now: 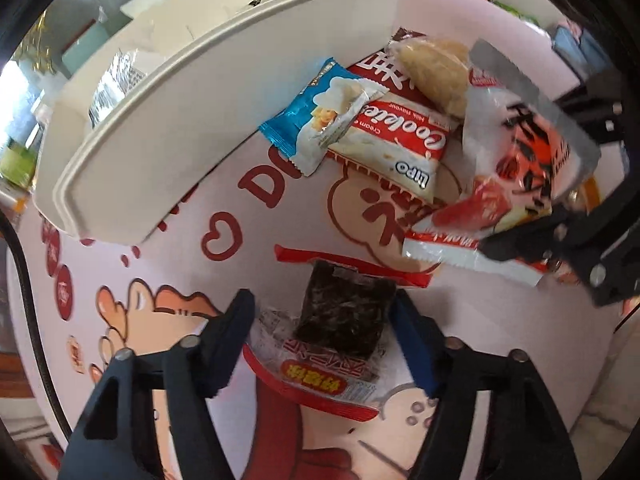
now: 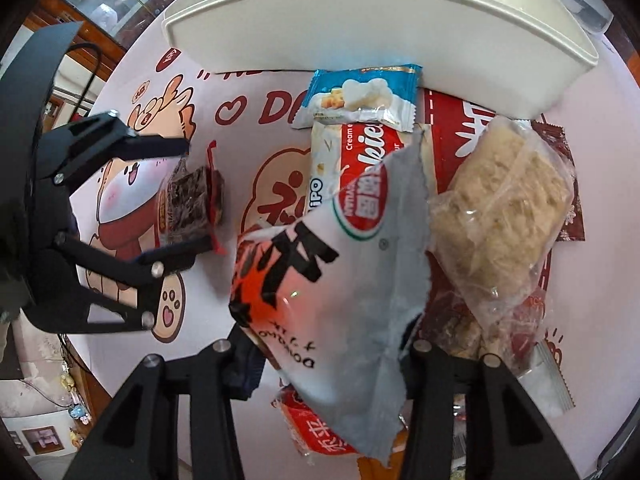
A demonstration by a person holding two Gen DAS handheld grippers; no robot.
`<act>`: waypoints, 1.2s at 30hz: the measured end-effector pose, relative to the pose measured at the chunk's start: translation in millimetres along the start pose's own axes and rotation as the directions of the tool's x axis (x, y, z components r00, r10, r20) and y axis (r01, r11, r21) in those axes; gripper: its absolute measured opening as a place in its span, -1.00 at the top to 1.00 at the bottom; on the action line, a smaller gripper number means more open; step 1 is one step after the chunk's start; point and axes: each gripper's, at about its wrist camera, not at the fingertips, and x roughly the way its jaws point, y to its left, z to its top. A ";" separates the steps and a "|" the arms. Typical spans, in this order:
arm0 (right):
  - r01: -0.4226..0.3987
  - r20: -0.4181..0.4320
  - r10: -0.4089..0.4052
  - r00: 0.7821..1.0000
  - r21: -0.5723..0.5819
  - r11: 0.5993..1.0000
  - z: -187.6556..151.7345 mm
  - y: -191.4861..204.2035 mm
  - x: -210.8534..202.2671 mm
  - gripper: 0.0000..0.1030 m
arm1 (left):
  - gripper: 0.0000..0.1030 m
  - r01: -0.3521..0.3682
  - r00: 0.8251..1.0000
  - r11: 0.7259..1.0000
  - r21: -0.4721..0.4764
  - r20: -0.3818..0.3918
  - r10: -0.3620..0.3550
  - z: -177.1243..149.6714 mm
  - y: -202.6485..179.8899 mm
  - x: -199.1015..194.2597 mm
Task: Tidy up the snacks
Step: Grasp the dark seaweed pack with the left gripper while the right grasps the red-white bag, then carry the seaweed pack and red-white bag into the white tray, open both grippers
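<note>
Both hand-held grippers engaged near the white tray (image 2: 360, 32).
Left hand-held gripper (image 1: 324, 320) straddles, jaws apart, the seaweed snack (image 1: 344, 312) (light, crinkly; grip mid-body); right hand-held gripper (image 2: 332, 344) clamps the soft white-orange packet (image 2: 320, 272).

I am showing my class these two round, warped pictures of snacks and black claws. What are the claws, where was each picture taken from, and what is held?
Each claw is a two-finger gripper that a person holds, with a wide-angle camera looking along its fingers. One picture comes from the left one, the other from the right. On the pink cartoon mat lie wrapped snacks beside a white tray: a blue packet resting on a Lipo cookie pack. The left gripper straddles a dark seaweed snack, jaws apart. The right gripper pinches a white and orange packet.
</note>
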 end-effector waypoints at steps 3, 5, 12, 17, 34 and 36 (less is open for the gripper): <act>-0.007 0.003 0.007 1.000 -0.001 1.000 -0.1 -5.6 -4.0 0.10 | -0.11 0.005 1.000 1.000 -0.021 0.005 -0.005 1.7 0.9 -0.5; -0.013 0.005 0.013 1.000 0.000 1.000 -0.8 -10.8 -7.3 0.11 | 0.03 0.008 1.000 0.999 -0.039 0.005 -0.008 1.6 -0.4 -2.7; -0.013 0.034 0.013 0.999 0.003 1.000 0.6 -8.7 -16.9 0.14 | 0.13 0.015 1.000 0.984 -0.179 -0.014 -0.017 -4.6 3.9 -14.0; -0.008 0.058 0.008 0.998 -0.009 1.000 1.4 -4.9 -28.7 0.14 | 0.14 0.029 1.000 0.963 -0.268 0.006 -0.028 -14.4 8.7 -31.4; 0.041 0.186 -0.033 0.982 -0.043 0.998 15.7 7.5 -102.9 0.14 | 0.14 -0.085 0.985 0.926 -0.368 0.108 0.134 5.4 18.0 -117.2; 0.067 0.231 -0.056 0.971 -0.039 0.997 23.6 6.6 -121.6 0.14 | 0.13 -0.109 0.976 0.921 -0.374 0.137 0.171 16.2 23.5 -129.7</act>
